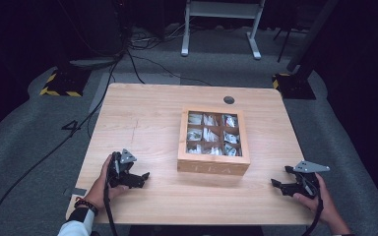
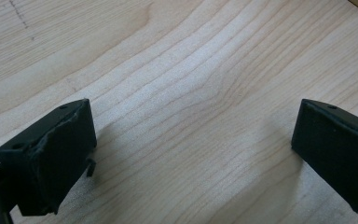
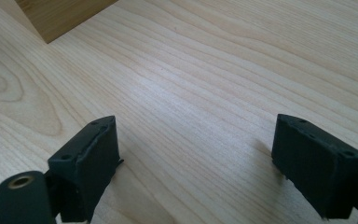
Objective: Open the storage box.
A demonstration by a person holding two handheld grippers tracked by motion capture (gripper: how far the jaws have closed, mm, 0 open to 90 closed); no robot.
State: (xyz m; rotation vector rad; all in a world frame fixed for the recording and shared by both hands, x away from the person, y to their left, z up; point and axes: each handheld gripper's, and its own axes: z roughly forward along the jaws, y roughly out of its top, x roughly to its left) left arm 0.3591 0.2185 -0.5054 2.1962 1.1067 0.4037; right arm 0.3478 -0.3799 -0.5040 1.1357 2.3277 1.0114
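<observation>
Wooden worktop (image 1: 142, 123) carries a tea box (image 1: 213, 142) right of centre; near its front corners, left gripper (image 1: 139, 178) and right gripper (image 1: 279, 183) rest wide, holding nothing.

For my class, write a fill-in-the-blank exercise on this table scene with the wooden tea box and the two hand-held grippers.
1. The wooden tea box is divided into ____ compartments.
2. The lid of the tea box is ____, and packets show through its clear pane.
3. The left gripper and the right gripper both have their jaws ____, with bare table between them.
4. The word on the front of the box reads ____.

Missing words: nine; closed; open; TEA
</observation>
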